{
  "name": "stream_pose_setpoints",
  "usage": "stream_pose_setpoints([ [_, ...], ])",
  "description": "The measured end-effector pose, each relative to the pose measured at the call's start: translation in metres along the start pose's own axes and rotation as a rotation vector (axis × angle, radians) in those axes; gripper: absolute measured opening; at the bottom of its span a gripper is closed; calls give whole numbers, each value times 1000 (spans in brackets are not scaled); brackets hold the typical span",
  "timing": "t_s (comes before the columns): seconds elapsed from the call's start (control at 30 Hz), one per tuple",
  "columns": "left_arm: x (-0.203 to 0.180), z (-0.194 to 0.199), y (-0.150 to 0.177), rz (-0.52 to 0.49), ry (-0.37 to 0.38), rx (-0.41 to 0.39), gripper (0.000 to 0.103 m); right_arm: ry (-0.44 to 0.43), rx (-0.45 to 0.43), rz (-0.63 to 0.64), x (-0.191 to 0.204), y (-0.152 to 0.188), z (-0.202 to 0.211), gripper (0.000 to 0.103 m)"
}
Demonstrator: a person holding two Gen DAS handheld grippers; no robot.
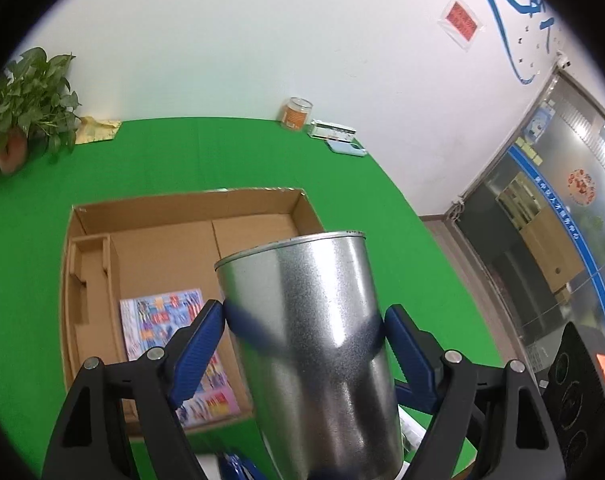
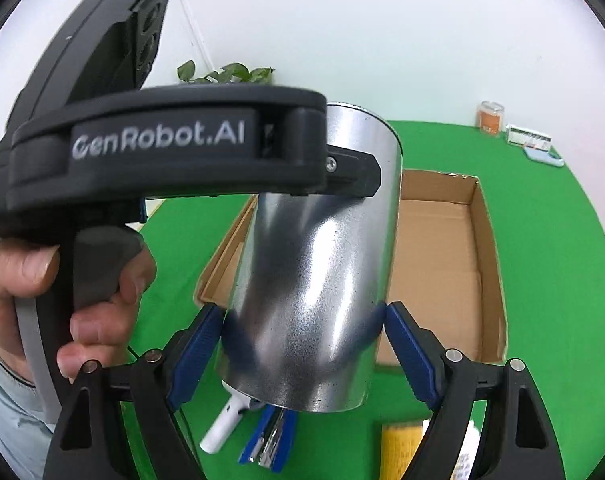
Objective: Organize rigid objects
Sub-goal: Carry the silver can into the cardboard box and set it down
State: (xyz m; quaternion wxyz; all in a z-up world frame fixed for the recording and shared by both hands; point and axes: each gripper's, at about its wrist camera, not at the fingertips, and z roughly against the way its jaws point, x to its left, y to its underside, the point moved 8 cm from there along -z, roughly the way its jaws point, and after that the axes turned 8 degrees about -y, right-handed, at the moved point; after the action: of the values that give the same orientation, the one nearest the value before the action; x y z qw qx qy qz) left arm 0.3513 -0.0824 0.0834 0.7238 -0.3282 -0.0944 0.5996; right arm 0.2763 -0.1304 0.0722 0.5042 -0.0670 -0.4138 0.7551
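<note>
A shiny metal can (image 1: pixel 310 280) hangs in the air above the green table, gripped from two sides. My left gripper (image 1: pixel 302 316) is shut on it, blue pads pressing its flanks. My right gripper (image 2: pixel 302 316) is shut on the same can (image 2: pixel 322 240) lower down. In the right wrist view the left gripper's black body (image 2: pixel 162 148) crosses the upper left, held by a hand (image 2: pixel 22 272), with one finger against the can. Beyond and below the can lies an open cardboard box (image 1: pixel 190 204) with a colourful booklet (image 1: pixel 162 320) flat on its floor.
Under the can on the green cloth lie a white object (image 2: pixel 226 424), a blue stapler (image 2: pixel 270 436) and a yellow item (image 2: pixel 398 452). At the far edge stand a potted plant (image 1: pixel 26 96), an orange jar (image 1: pixel 296 112) and a small white box (image 1: pixel 334 130).
</note>
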Motion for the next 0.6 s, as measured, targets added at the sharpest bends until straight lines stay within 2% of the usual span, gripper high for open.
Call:
stream_pose_setpoints([
  [0.07,4,-11,-8,10,-4,21,81,-7,7,-15,-5,-15,-9,81],
  [0.2,13,-40,-6,22,-8,64,82,-20,44,-43,-22,-19,-32,81],
  [0.6,37,-142,29,76,19,220,82,-31,205,-134,-66,24,-108,81],
])
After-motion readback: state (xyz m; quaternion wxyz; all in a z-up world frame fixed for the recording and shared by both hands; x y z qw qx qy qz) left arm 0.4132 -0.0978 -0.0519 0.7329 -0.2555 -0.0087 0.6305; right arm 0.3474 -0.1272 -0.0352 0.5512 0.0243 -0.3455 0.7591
